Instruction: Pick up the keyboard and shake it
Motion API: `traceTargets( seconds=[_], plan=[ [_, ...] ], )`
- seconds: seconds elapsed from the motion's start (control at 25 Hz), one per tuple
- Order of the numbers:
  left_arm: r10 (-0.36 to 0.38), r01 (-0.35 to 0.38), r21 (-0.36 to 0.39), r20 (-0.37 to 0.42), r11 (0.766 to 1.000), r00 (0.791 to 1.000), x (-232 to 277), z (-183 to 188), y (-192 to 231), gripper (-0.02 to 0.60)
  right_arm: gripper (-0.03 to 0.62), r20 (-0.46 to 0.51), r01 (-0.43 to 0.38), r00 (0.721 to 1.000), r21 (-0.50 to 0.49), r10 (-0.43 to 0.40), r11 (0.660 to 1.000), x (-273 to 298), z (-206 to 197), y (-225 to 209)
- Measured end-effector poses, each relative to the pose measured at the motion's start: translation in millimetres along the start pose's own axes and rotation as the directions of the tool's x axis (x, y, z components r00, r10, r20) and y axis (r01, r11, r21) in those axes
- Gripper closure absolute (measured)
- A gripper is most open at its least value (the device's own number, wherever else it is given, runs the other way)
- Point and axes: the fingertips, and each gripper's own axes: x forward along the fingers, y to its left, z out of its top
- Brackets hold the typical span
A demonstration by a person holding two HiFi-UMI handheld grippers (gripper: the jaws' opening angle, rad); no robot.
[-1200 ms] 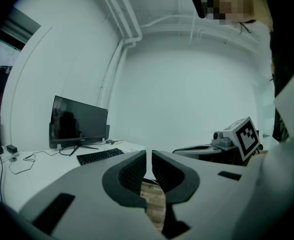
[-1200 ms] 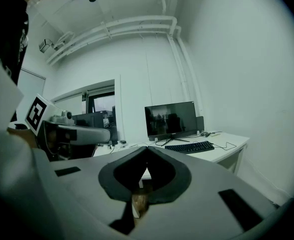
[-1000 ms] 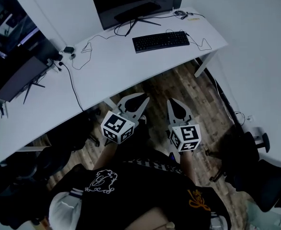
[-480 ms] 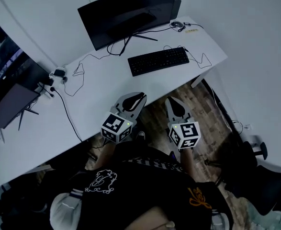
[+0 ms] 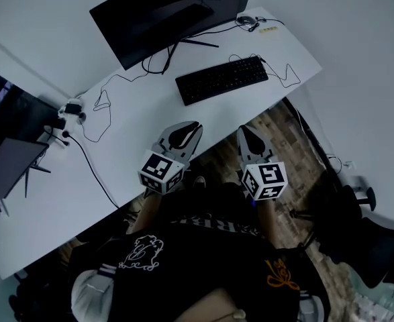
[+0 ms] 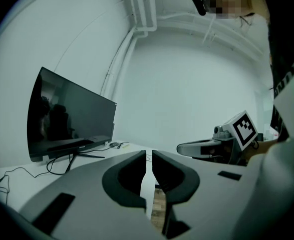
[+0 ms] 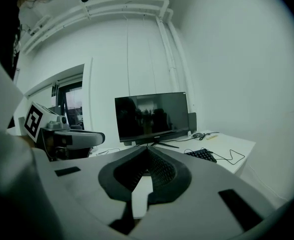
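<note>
A black keyboard [image 5: 221, 79] lies flat on the white desk [image 5: 150, 119] in front of a dark monitor [image 5: 163, 15]; in the right gripper view the keyboard [image 7: 203, 155] shows at the right, beyond the jaws. My left gripper [image 5: 188, 130] hovers over the desk's near edge, shut with nothing in it. Over the wooden floor just off that edge is my right gripper [image 5: 244, 133], shut and empty too. Both are well short of the keyboard. The left gripper [image 6: 149, 156] has only a thin slit between its jaws; the right gripper [image 7: 148, 151] has its jaws meeting.
Black cables [image 5: 103, 106] trail across the desk to a plug block [image 5: 69, 109] at the left. A small device [image 5: 245, 20] sits at the desk's far right corner. An office chair [image 5: 368, 240] stands on the floor to the right. A second screen [image 5: 5, 163] is at far left.
The view has shifted toward the desk: monitor and keyboard sit lower and closer. Both grippers have come forward, the left one now over the desk edge. Jaws stay shut.
</note>
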Motion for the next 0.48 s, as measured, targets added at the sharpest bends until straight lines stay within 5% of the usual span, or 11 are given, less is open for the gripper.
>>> traceTargets(
  seconds=[0.48],
  plan=[
    [0.071, -0.072, -0.050, -0.026, 0.996, 0.997, 37.1, -6.8, 39.4, 0.532, 0.579, -0.038, -0.026, 0.999, 0.026, 0.027, 0.999, 47.6, -3.8, -49.8]
  ],
)
